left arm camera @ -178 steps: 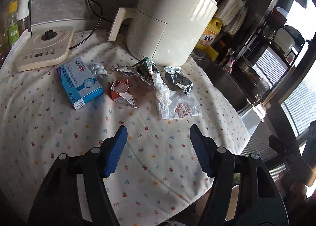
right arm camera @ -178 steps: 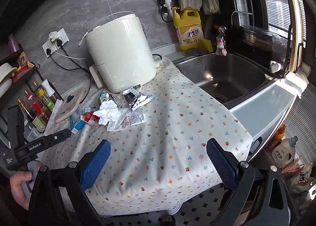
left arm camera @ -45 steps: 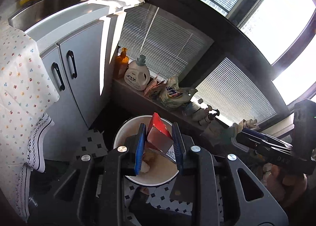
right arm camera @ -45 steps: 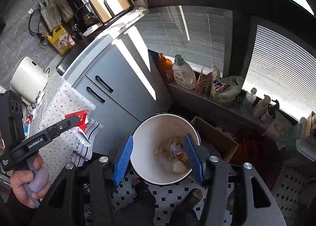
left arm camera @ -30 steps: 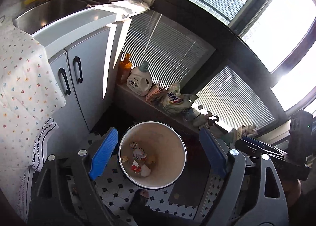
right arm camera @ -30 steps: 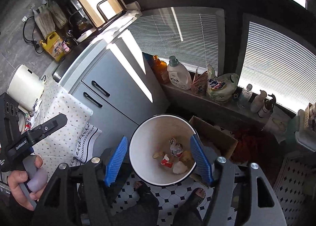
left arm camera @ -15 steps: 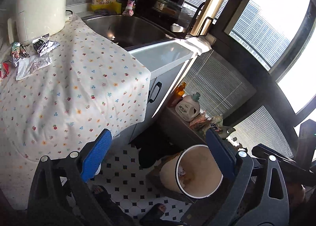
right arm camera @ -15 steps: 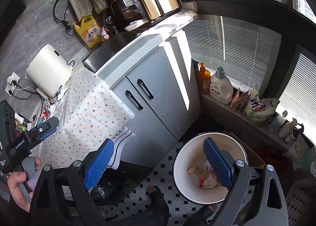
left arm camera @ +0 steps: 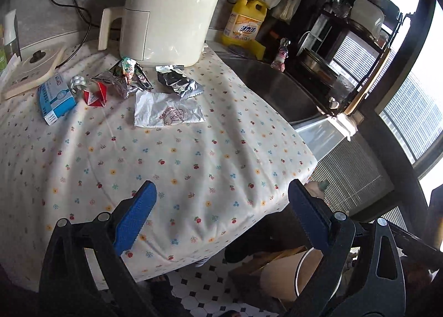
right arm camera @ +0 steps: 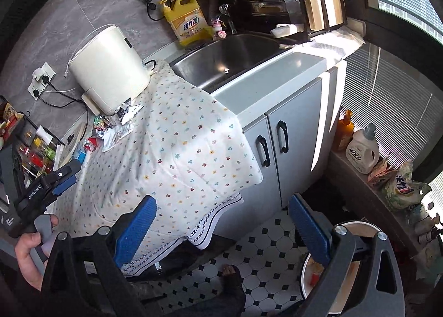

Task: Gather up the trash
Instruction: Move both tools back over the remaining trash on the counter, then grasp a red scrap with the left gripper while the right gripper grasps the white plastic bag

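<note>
Trash lies on the flowered tablecloth (left arm camera: 193,167): a white plastic wrapper (left arm camera: 169,113), two crumpled foil wrappers (left arm camera: 178,83), a red carton scrap (left arm camera: 95,94) and a blister pack (left arm camera: 77,82) beside a blue box (left arm camera: 55,98). My left gripper (left arm camera: 221,212) hangs open over the table's near edge with nothing between its fingers. My right gripper (right arm camera: 221,223) is over the table's corner and the floor, its jaws opening and empty. The white trash bin (right arm camera: 360,223) stands on the floor at lower right, with scraps inside.
A cream air fryer (left arm camera: 169,10) stands behind the trash. Right of the table are a steel sink (right arm camera: 229,54), a yellow detergent bottle (left arm camera: 246,22) and grey cabinet doors (right arm camera: 290,137). Bottles line the window ledge. A person's hand (right arm camera: 30,245) holds the left gripper.
The left gripper let the red carton piece fall into the bin. Both grippers then opened wide and swung from over the bin back toward the table.
</note>
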Motion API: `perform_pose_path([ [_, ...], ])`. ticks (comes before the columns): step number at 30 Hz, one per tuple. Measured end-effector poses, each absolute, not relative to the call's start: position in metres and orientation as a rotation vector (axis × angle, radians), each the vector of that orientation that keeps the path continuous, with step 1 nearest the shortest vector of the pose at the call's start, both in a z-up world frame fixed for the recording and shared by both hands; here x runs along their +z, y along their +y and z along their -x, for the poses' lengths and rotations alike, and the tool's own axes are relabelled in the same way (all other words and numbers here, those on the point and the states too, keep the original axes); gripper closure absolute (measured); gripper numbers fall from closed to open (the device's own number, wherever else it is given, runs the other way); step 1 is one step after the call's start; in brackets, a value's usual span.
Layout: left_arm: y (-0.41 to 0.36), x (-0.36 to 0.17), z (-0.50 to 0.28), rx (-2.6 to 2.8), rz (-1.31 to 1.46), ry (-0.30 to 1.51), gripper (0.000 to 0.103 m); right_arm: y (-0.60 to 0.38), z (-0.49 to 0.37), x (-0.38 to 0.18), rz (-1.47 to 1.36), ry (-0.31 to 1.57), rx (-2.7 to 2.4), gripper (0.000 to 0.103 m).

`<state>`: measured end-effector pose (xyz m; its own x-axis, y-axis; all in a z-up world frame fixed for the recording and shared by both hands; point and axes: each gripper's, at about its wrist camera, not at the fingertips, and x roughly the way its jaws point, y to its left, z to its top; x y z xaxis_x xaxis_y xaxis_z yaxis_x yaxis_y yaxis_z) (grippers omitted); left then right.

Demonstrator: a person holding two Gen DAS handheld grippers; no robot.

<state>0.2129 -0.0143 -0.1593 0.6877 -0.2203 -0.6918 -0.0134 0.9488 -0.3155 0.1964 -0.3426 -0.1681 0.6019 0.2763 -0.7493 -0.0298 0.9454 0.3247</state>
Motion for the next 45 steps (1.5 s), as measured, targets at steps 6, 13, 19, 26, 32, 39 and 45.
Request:
perform_pose_path([
  [6,0.043,-0.164,-0.227,-0.057,0.349,0.790,0.009,-0.291,-0.225,-0.165,-0.252,0.905,0.222,0.010],
  [13,0.097,-0.169,-0.253,-0.033,0.367,0.778,0.025,-0.241,-0.258,-0.167,-0.238,0.910,0.237,0.012],
  [19,0.135,-0.178,-0.287,-0.028,0.378,0.806,0.050,-0.207,-0.284,-0.168,-0.243,0.898,0.234,0.013],
  [26,0.163,-0.186,-0.327,-0.022,0.355,0.831,0.063,-0.185,-0.306,-0.174,-0.259,0.908,0.201,0.013],
  [32,0.171,-0.204,-0.353,-0.014,0.321,0.889,0.072,-0.173,-0.321,-0.177,-0.261,0.910,0.179,0.013],
  [39,0.174,-0.218,-0.374,0.007,0.278,0.931,0.099,-0.157,-0.340,-0.178,-0.243,0.926,0.186,0.013],
  [45,0.179,-0.198,-0.365,-0.011,0.265,0.879,0.099,-0.126,-0.360,-0.183,-0.218,0.943,0.245,0.017],
])
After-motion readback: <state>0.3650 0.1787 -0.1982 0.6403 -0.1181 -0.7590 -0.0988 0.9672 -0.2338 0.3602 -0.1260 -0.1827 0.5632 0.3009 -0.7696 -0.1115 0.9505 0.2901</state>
